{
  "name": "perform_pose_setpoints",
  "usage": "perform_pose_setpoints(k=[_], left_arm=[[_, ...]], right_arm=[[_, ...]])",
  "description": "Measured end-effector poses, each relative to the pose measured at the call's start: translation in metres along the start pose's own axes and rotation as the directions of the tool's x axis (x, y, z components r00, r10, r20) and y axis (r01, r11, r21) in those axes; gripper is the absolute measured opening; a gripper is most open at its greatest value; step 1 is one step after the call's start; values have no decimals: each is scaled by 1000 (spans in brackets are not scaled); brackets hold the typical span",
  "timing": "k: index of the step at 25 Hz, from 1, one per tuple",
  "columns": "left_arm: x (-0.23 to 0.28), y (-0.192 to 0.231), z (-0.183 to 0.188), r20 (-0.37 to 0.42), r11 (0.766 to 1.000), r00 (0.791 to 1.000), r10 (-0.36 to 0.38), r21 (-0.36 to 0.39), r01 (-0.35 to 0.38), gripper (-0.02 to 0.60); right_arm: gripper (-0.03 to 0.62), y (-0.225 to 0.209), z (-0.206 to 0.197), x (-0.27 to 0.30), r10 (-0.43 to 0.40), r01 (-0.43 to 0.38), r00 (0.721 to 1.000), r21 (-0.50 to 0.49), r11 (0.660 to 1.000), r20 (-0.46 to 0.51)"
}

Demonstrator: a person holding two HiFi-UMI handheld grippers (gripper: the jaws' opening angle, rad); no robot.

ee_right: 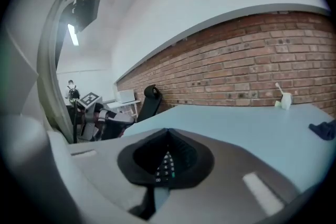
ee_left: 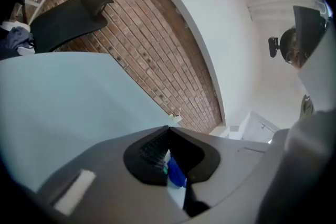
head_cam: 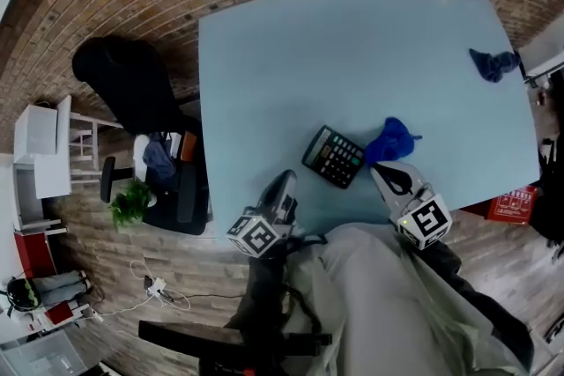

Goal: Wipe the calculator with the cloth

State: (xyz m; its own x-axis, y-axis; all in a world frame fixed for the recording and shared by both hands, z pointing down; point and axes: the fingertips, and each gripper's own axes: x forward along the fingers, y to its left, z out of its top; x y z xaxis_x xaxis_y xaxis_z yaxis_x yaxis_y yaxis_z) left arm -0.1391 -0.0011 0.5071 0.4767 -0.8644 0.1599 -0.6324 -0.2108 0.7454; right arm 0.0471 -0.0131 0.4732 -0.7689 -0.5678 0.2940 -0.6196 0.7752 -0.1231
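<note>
Calculator (head_cam: 333, 157) lies flat on the light blue surface (head_cam: 352, 57), near its front edge, with the blue cloth (head_cam: 390, 139) bunched just beside it. Left hand-held gripper (head_cam: 285, 182) and right hand-held gripper (head_cam: 384, 174) hover at that edge, both clenched, grasping nothing.

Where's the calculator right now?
In the head view the calculator lies on the table near its front edge, with the bright blue cloth just to its right.
</note>
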Motion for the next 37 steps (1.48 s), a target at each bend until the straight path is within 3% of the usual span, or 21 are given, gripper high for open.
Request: perform_pose_setpoints(k=[5, 14, 25, 37], left_arm=[[-11, -7, -3, 43, 999, 999, 4, -37, -2, 6], [-34, -8, -5, 77, 999, 996, 50, 9, -51, 6], [-39, 6, 2, 94, 998, 994, 59, -7, -58, 6], [-19, 23, -2, 54, 994, 998, 24, -107, -18, 6]], right_arm=[[2, 10, -23, 10, 79, -76, 994, 53, 996, -69], [2, 28, -37, 24, 142, -130, 984, 109, 985, -112], [2, 34, -49, 36, 163, -144, 974, 123, 982, -158], [2, 21, -56, 36, 112, -82, 979, 177, 981, -169]])
